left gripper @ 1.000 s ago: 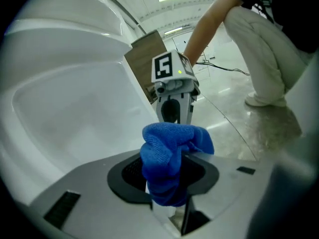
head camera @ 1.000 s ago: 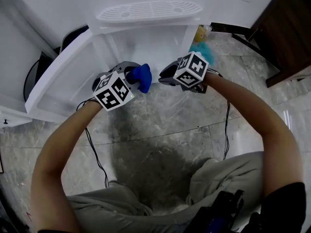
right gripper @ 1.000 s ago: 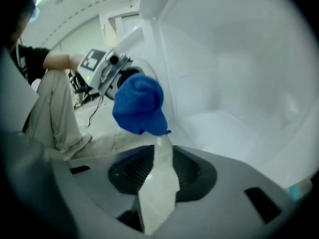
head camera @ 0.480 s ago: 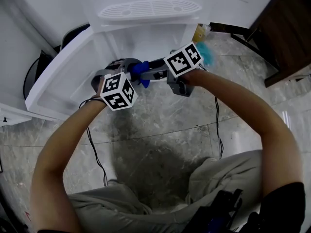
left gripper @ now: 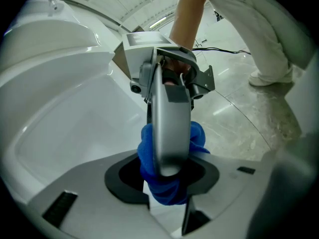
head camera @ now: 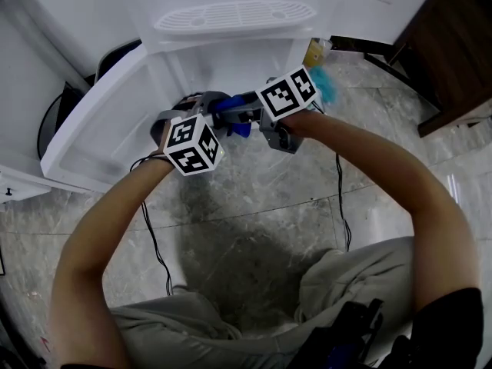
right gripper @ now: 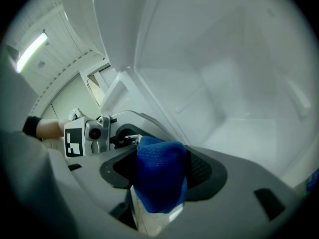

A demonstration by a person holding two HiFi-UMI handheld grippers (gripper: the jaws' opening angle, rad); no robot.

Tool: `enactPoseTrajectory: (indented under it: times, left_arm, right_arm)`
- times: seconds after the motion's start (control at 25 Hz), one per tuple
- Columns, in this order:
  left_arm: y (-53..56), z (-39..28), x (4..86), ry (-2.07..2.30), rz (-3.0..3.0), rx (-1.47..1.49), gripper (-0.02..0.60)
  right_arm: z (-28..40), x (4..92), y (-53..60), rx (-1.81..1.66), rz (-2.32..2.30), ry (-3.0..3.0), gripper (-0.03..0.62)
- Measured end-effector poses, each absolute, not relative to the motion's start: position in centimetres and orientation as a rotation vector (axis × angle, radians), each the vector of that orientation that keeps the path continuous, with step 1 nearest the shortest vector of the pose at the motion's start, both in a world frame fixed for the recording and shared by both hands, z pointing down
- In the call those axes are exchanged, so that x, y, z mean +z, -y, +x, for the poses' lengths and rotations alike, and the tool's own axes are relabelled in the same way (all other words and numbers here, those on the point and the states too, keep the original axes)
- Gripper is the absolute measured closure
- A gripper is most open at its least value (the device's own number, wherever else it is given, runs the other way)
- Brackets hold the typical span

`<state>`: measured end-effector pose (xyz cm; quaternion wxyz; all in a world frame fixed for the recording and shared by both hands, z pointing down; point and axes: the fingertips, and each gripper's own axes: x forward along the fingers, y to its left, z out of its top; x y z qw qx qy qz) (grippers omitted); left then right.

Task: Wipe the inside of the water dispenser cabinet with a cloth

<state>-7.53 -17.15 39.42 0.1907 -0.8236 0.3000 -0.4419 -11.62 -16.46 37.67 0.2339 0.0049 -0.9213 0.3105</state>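
Observation:
A bunched blue cloth (head camera: 239, 128) hangs between my two grippers in front of the open white cabinet (head camera: 231, 60) of the water dispenser. My left gripper (head camera: 217, 104) is shut on the cloth (left gripper: 148, 151). The right gripper (head camera: 244, 115) has come in crosswise from the right, and one of its fingers (left gripper: 167, 123) lies across the cloth. Its jaws have just been closing after opening wide. In the right gripper view the cloth (right gripper: 160, 166) fills the gap of that gripper (right gripper: 159, 180) and touches both pads. Beyond it lies the bare white cabinet interior (right gripper: 229, 88).
The cabinet door (head camera: 96, 125) swings open to the left. A grilled drip tray (head camera: 234, 15) tops the dispenser. A yellow and teal object (head camera: 321, 66) sits by the cabinet's right side, and dark wooden furniture (head camera: 453, 44) stands further right. Cables trail over the marble floor (head camera: 254, 206).
The right gripper has risen and rolled, moving left from beside the cloth onto it. Its jaws opened and now sit around the cloth. The left gripper has rolled a little, still holding the cloth.

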Motion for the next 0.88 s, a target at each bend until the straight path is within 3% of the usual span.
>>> enactPoseTrajectory:
  times: [0.16, 0.36, 0.76, 0.8, 0.84, 0.88]
  left_arm:
    - [17.6, -7.3, 39.1, -0.891, -2.333, -1.200, 0.366]
    - [17.8, -7.0, 39.4, -0.890, -2.365, -1.192, 0.337]
    - [17.4, -8.4, 40.5, -0.857, -2.405, -1.259, 0.339]
    - [17.2, -8.4, 40.7, -0.835, -2.401, -1.279, 0.361]
    - [16.9, -8.3, 40.7, -0.812, -2.404, -1.293, 0.566]
    - [16.6, -8.2, 40.7, -0.795, -2.420, -1.301, 0.578]
  right_arm:
    - [-11.4, 37.4, 16.8, 0.807, 0.018, 2.527, 0.442]
    - [-10.9, 37.8, 17.0, 0.774, 0.020, 2.509, 0.451]
    - [-7.8, 38.9, 21.0, 0.635, 0.184, 2.460, 0.451]
    - [-7.9, 38.9, 21.0, 0.628, 0.182, 2.457, 0.451]
    - [-8.0, 39.0, 21.0, 0.621, 0.181, 2.455, 0.451]
    - [-8.0, 39.1, 21.0, 0.615, 0.182, 2.453, 0.451]
